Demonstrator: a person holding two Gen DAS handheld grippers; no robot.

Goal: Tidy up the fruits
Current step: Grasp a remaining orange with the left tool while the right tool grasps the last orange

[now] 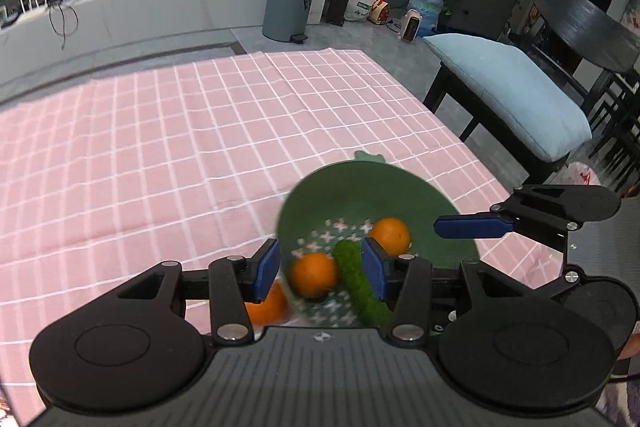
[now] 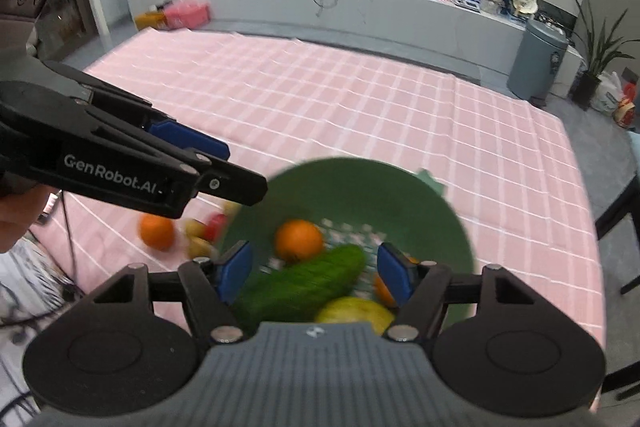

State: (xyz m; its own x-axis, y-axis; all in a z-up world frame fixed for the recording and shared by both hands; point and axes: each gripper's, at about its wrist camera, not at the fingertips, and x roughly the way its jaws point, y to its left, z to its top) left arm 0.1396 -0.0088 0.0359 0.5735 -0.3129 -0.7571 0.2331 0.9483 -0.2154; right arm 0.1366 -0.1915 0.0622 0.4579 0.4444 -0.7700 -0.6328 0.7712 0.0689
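- Fruits sit gathered in the round green plastic bowl (image 2: 352,187) at the near right of the pink checked tablecloth (image 1: 160,147): two oranges (image 1: 313,274), a bumpy green cucumber (image 2: 300,287), a yellow-green fruit (image 2: 354,311).
- Another orange (image 2: 157,231) and small fruits (image 2: 202,233) lie left of it, likely waiting.
- Left gripper (image 1: 320,267) and right gripper (image 2: 316,273) hover above the bowl, fingers apart, holding nothing.

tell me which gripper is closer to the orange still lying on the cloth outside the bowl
Left. The left gripper is right above that orange; the right gripper is over the green bowl, off to the side.
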